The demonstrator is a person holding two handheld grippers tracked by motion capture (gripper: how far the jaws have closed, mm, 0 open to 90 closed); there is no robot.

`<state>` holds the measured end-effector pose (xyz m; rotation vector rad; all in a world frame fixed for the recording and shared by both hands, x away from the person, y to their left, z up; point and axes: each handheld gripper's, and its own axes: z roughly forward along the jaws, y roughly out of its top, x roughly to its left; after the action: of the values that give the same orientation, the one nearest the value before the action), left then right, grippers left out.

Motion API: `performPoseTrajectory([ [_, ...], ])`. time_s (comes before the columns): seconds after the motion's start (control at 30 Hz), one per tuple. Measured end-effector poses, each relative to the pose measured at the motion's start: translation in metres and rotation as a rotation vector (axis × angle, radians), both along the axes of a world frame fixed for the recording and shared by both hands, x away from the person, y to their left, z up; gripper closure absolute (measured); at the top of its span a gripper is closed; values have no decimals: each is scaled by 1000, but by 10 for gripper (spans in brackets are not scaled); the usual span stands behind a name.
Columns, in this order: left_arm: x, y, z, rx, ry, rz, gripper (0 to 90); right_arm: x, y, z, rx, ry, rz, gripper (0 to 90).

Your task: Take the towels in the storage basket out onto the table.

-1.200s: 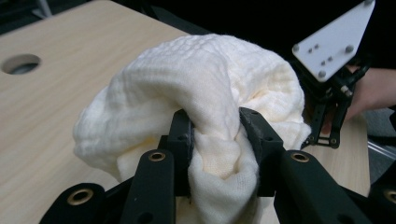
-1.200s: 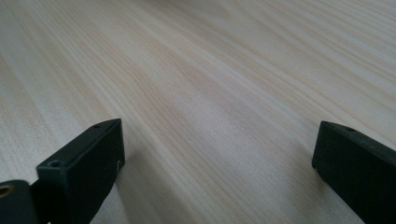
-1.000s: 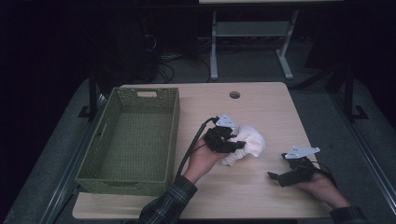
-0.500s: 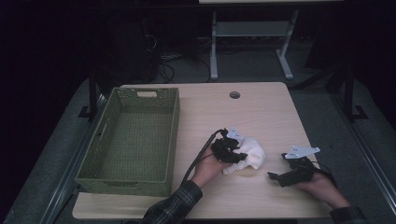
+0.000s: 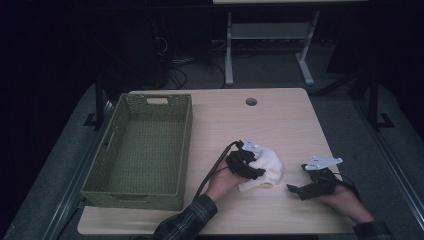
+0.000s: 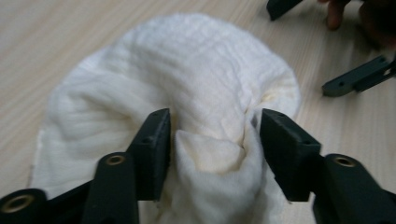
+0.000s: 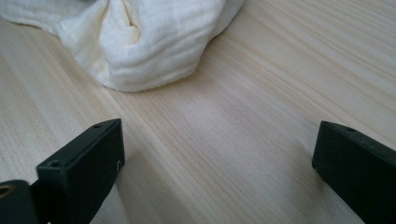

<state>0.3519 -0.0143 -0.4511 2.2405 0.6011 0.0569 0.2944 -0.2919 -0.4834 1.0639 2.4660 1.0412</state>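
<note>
- Two hand-held grippers work near the tabletop's (image 5: 280, 115) front edge.
- The left gripper (image 6: 215, 140) has just been opening; its jaws stand spread around a fold of the white cloth (image 6: 187, 88), which is bunched there.
- The right gripper (image 7: 219, 168) rests spread wide, near the front right corner, just beside the cloth.
- A green basket (image 5: 140, 150) sits along the left edge.

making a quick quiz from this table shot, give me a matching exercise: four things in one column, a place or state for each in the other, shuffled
Things
1. white cloth
2. green basket
3. left gripper
4. right gripper

Places or states
a. jaws wide apart over bare wood, nothing between them
b. bunched on the table, between the two grippers
c. jaws on either side of a fold of cloth, having just been opening
d. at the left of the table, nothing in it

Pairs: 1-b, 2-d, 3-c, 4-a
</note>
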Motion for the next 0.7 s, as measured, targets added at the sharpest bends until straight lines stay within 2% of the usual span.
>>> performPoseTrajectory([
  [0.03,-1,6,7,-27,-11,18,386,0,0,0,0,0,0,18],
  [0.07,-1,6,7,-27,-11,18,375,0,0,0,0,0,0,18],
  [0.1,-2,12,14,-43,-21,25,371,0,0,0,0,-1,1,18],
  [0.23,-6,22,20,-46,-35,41,368,0,0,0,0,-1,2,18],
  [0.27,-10,28,23,-36,-43,41,369,0,0,0,0,-1,2,18],
  [0.43,-20,40,25,-32,-45,43,396,0,0,0,0,-1,3,18],
  [0.5,-29,47,26,-38,-45,40,413,0,0,0,0,-2,3,18],
  [0.7,-45,51,22,-34,-38,22,482,0,0,0,0,-1,3,18],
])
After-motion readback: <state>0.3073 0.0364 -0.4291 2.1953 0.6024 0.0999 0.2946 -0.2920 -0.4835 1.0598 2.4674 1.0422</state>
